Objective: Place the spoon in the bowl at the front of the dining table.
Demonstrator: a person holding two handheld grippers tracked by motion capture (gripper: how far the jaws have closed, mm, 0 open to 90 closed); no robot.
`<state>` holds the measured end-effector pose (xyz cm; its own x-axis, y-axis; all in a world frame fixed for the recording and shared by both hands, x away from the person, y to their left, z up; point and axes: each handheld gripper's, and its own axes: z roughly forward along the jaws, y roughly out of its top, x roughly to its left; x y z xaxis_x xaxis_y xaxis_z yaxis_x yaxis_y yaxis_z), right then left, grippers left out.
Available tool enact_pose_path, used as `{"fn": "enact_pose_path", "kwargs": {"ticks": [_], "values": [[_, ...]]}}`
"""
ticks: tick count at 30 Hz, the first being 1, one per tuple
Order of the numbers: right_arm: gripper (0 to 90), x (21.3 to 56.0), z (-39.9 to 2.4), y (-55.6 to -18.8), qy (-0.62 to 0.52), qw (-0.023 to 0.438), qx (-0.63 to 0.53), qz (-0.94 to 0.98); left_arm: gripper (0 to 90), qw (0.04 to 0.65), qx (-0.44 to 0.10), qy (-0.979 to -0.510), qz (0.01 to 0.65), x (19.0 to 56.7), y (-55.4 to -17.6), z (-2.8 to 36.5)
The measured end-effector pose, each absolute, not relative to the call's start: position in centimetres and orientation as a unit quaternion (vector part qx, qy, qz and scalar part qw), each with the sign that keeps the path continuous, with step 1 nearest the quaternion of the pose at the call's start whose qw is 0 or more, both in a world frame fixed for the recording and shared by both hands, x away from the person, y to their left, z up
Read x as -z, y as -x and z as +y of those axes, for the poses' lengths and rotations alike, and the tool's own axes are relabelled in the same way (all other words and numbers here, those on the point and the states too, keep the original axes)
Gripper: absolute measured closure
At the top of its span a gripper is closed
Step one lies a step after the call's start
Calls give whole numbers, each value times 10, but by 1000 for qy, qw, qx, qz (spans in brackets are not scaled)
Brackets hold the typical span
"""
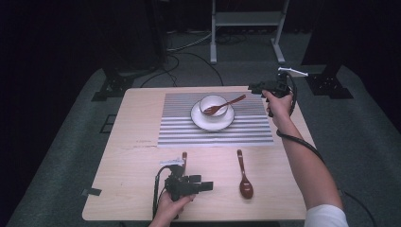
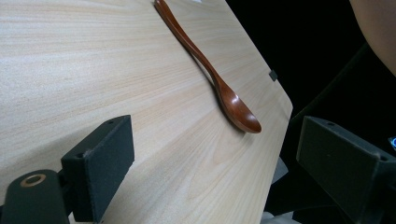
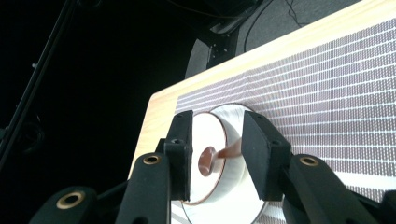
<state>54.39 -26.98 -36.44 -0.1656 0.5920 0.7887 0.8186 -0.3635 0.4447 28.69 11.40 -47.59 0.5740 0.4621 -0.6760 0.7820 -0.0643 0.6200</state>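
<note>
Light wooden table point(image 1: 132, 142) on grey carpet in a dark room, set with a striped placemat point(image 1: 179, 132).

On the placemat stands a white bowl point(image 1: 213, 105) on a white plate point(image 1: 208, 124), one brown spoon point(image 1: 226, 105) resting in it, handle out over the rim. The right gripper point(image 1: 253, 88) hovers just beside the placemat's far right corner — jaws apart, nothing between them. A second spoon point(image 1: 243, 176) lies on bare wood below the placemat. Near it, the left gripper point(image 1: 210, 185) sits low over the table with jaws wide apart. A white metal stand point(image 1: 246, 19) rises beyond the placemat.
</note>
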Motion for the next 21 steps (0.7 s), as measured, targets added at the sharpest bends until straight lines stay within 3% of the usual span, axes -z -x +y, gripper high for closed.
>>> {"fn": "enact_pose_path", "kwargs": {"ticks": [8, 21], "values": [[565, 368, -273, -531, 630, 108, 525, -562, 101, 524, 150, -717, 434, 477, -287, 112], [549, 377, -278, -510, 618, 121, 514, -582, 101, 519, 155, -723, 429, 478, -288, 106]]}}
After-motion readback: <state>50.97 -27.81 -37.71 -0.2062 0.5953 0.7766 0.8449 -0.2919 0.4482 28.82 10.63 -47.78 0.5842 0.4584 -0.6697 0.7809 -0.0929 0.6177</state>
